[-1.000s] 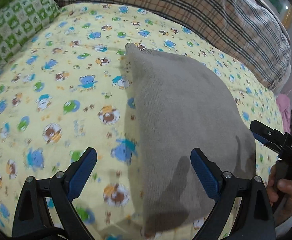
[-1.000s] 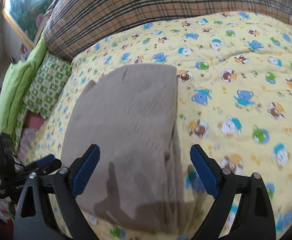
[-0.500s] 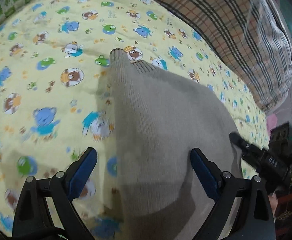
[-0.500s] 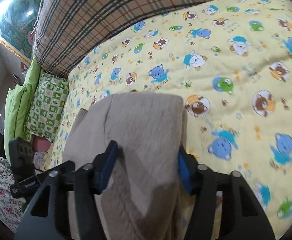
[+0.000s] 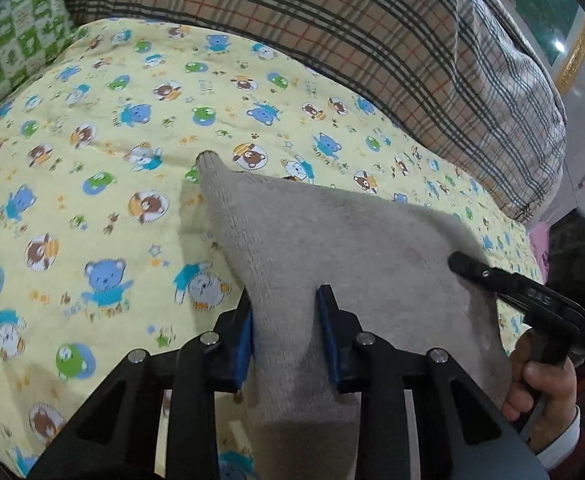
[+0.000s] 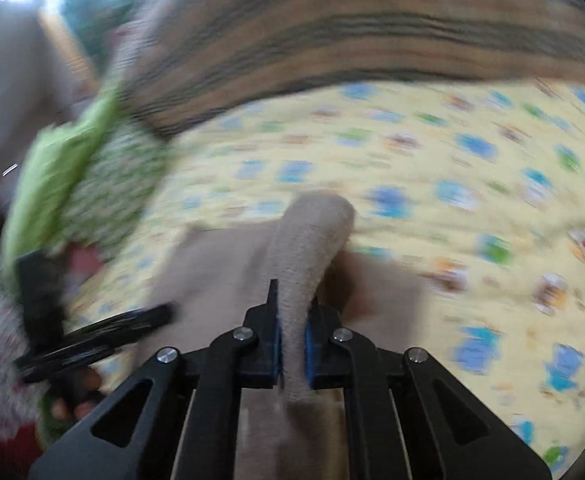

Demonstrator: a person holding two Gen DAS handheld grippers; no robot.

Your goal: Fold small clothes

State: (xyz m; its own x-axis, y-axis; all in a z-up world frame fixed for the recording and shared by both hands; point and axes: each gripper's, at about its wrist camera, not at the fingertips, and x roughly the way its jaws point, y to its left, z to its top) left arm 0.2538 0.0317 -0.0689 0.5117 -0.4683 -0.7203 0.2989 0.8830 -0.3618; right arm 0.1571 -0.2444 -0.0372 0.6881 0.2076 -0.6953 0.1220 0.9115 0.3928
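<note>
Since a second ago both grippers have gone from standing wide over the flat grey knit garment point(image 5: 356, 264) to pinching its near edge. The left gripper point(image 5: 286, 332) is closing, its blue pads point(image 5: 246, 336) pressing a bunched fold of the cloth between them. The right gripper point(image 6: 291, 338) is clamped tight on a narrow ridge of the same garment point(image 6: 308, 248), which humps up just ahead of its pads; this view is heavily motion-blurred. The garment lies on the yellow bear-print bedsheet point(image 5: 92, 184), near the bed's front edge, its far corner pointing toward the plaid blanket point(image 5: 372, 40) heaped along the back. A green checked pillow point(image 5: 16, 48) sits at the back left corner. In the left wrist view the right gripper reaches onto the garment's right side, with the person's hand point(image 5: 540, 384) around its handle.
</note>
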